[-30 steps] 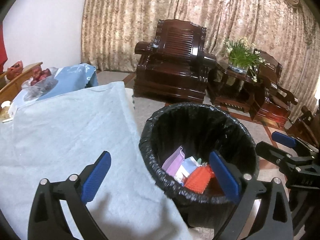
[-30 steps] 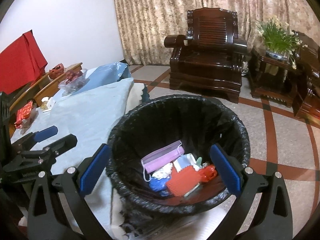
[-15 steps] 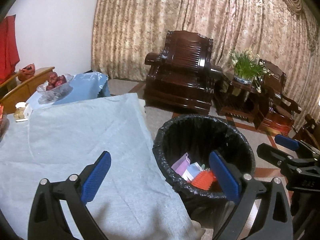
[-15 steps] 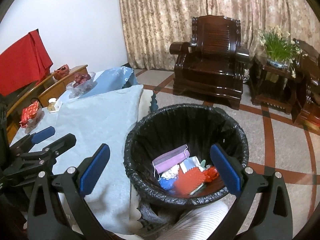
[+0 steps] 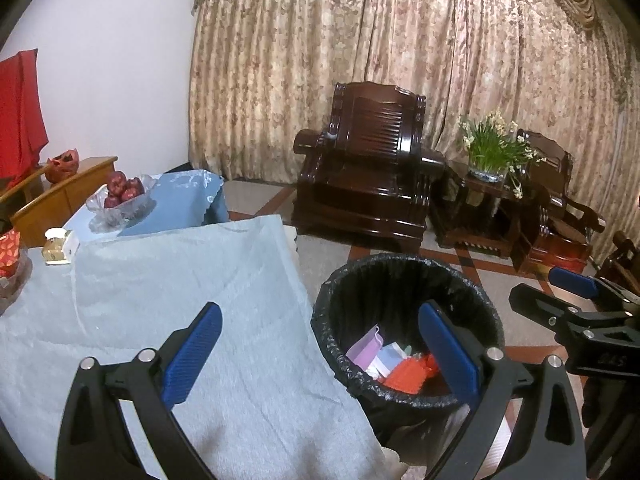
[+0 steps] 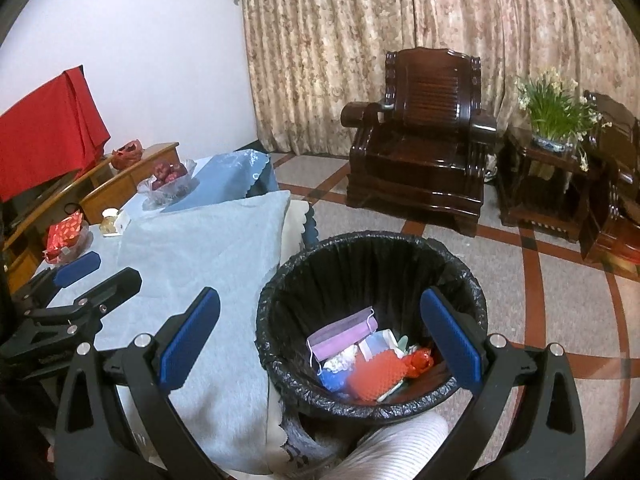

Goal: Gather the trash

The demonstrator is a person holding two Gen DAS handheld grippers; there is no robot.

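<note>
A round bin lined with a black bag [image 6: 372, 256] stands on the floor beside the table and shows in the left wrist view [image 5: 404, 270] too. Inside lie a purple face mask [image 6: 344, 334], an orange-red bumpy wrapper [image 6: 374, 374], a blue scrap and white paper bits. My left gripper [image 5: 320, 344] is open and empty, above the table's edge and the bin's left rim. My right gripper [image 6: 320, 340] is open and empty, high above the bin's near side. Each gripper shows in the other's view, the right one [image 5: 576, 300] and the left one [image 6: 80, 276].
A table under a pale blue cloth [image 5: 168, 288] fills the left. At its far end stand a glass bowl of red fruit [image 5: 122, 196], a small jar [image 5: 56, 246] and a red packet [image 6: 64, 236]. Dark wooden armchairs [image 6: 420, 168] and a potted plant [image 6: 554, 120] stand before the curtains.
Both grippers have risen and drawn back from the bin, which now looks smaller and lower in both views. More of the table's far end shows. Both stay open.
</note>
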